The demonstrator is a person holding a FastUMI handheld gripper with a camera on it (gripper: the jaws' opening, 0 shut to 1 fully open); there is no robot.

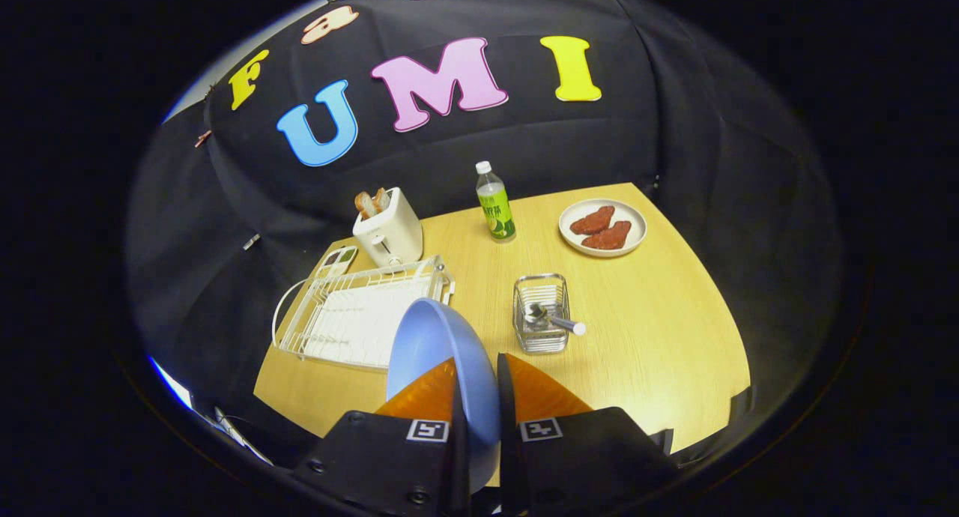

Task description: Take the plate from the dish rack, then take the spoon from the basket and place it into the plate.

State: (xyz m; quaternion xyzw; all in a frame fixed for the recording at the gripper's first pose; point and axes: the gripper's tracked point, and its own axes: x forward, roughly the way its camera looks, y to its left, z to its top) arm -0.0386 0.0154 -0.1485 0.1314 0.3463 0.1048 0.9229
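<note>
My gripper [477,386] has both fingers pressed on the blue plate [438,352], one on each face of it, so the plate stands on edge between them. Its rim rises ahead of my fingertips, with the hollow side turned toward the dish rack. The plate hangs above the wooden table [659,337], clear of the rack.

Just beyond the plate, on the hollow side, lies the white wire dish rack [359,315]. Its white tray shows bare through the wires, and a curved wire loop sticks out from its far end over the table's edge.

On the other side of the plate, a little farther ahead of my fingers, stands the small wire basket [541,315]. The spoon [551,318] lies in it, bowl down inside and handle slanting over the rim toward the open table.

Behind the rack stands a cream toaster [388,234] with two slices of toast poking from its slots. Beside it, near the table's edge, lies a flat pale thing; I cannot tell what it is.

Farther back, near the middle of the table's far edge, a bottle [494,202] with a green label and white cap stands upright. Well apart from it, toward the far corner, sits a white plate [637,232] bearing two reddish-brown pieces of food [601,228]. The black cloth wall closes in behind.
</note>
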